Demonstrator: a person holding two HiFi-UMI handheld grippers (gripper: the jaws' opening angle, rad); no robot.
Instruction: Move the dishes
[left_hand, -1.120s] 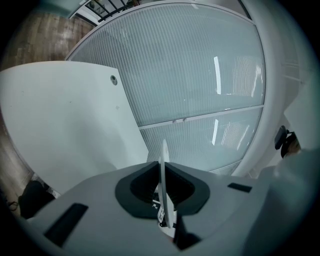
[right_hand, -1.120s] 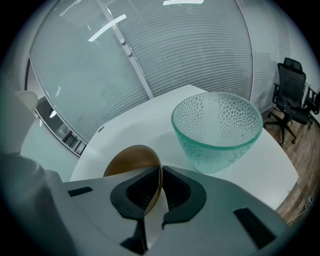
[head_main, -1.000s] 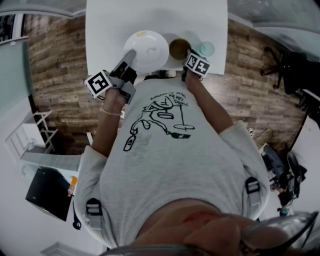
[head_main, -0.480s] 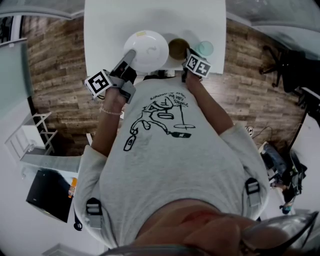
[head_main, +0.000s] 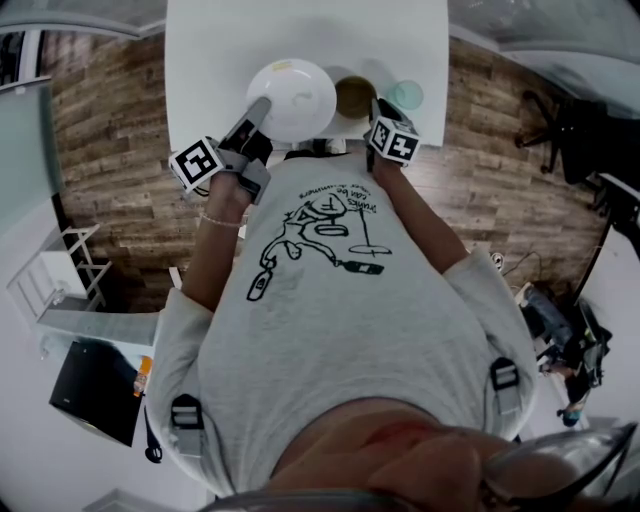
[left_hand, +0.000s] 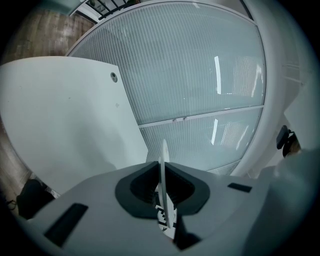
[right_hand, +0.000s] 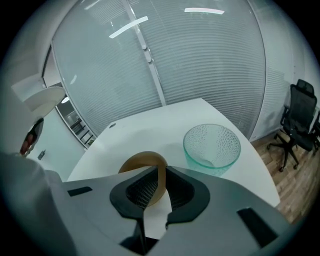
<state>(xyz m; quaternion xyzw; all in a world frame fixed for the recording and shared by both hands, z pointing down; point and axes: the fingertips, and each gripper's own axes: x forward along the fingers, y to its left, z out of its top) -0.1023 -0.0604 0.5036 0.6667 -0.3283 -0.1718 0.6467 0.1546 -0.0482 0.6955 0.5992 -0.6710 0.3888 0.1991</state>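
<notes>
Now, left tongs (head_main: 262, 107) on plate (head_main: 300, 92).

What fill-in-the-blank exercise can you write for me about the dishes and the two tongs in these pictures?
1. The left tongs are shut on the rim of a ____ plate.
2. The right tongs grip the tan bowl, which is ____ than the plate.
3. The glass bowl on the table has ____ inside it.

Missing words: white; smaller; nothing.
</notes>
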